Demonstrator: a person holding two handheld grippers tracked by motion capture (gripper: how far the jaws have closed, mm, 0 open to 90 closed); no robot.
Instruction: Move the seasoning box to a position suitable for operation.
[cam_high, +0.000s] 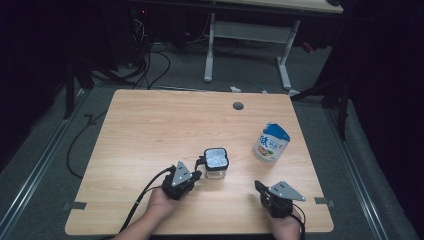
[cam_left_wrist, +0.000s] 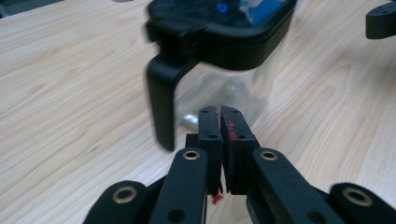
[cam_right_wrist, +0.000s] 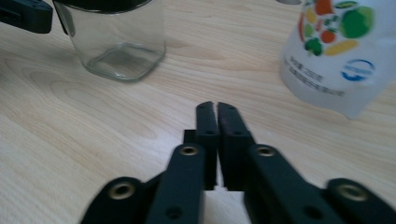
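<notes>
- Clear glass jar (cam_high: 216, 164) with black lid and handle stands mid-bench (cam_high: 150, 130), upright.
- Left tool (cam_left_wrist: 219, 111) pressed together, empty, just beside the jar's handle side, not gripping.
- Right tool (cam_right_wrist: 216, 106) jaws together, nothing between, resting apart from jar.
- White pouch (cam_high: 271, 142) stands right of jar.

The high view is dim, its corners sinking to black around the evenly lit bench (cam_high: 150, 125). Both gripper views are brighter; the glass jar (cam_left_wrist: 224, 56) and pouch (cam_right_wrist: 345, 51) blur.
</notes>
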